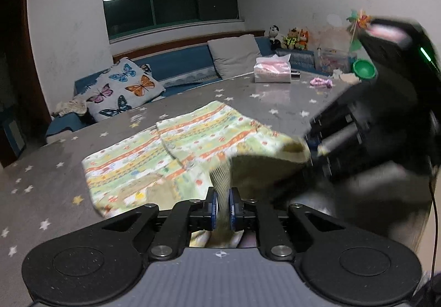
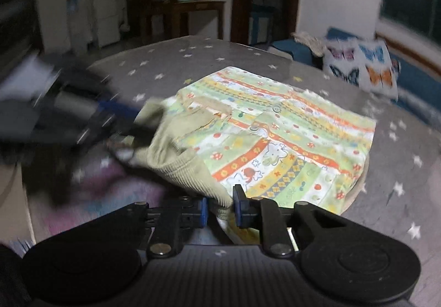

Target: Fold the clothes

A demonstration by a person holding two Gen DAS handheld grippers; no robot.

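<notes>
A small patterned garment (image 1: 171,152), green, yellow and orange stripes with an olive ribbed hem, lies partly flat on the grey star-print table cover (image 1: 55,180). My left gripper (image 1: 222,205) is shut on the ribbed hem and holds that edge raised. My right gripper (image 2: 220,209) is shut on the hem at another point; the garment (image 2: 275,136) spreads away from it. In the left wrist view the right gripper (image 1: 314,145) shows blurred at the right, clamped on the lifted cloth. In the right wrist view the left gripper (image 2: 121,125) shows blurred at the left.
A tissue pack (image 1: 272,71), a pink item (image 1: 321,82) and a green bowl (image 1: 363,68) sit at the table's far side. A blue sofa with a butterfly pillow (image 1: 124,89) lies beyond. Pinkish cloth (image 2: 110,183) lies blurred near the table edge.
</notes>
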